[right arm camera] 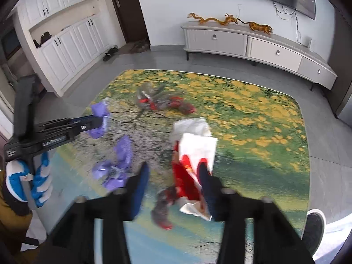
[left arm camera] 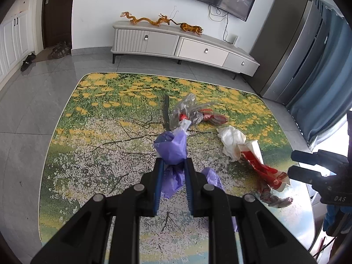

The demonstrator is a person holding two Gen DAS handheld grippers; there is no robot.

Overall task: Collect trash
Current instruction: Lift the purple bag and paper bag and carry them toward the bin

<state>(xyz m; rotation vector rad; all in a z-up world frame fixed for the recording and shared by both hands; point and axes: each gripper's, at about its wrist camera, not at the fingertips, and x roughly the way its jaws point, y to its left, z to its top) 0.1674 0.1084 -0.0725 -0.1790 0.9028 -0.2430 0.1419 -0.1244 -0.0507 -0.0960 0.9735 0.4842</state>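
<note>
Left hand-held gripper (left arm camera: 173, 165) pinches a purple bag (left arm camera: 171, 147); right hand-held gripper (right arm camera: 172, 173) gapes around a red-white wrapper (right arm camera: 193, 154), which may slip onto the worktop (left arm camera: 88, 132).

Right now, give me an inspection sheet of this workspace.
Surface: flower-print table, glossy.
Job's things: purple bag in the left gripper; red-and-white wrapper; clear plastic wrapper; crumpled tissue; purple scrap.
Clutter: nothing seen.
Grippers: left gripper shut on the purple bag; right gripper open around the red-and-white wrapper.
Cables: wires hanging below the TV.
Surroundings: TV cabinet, dragon figurines, white cupboards.
</note>
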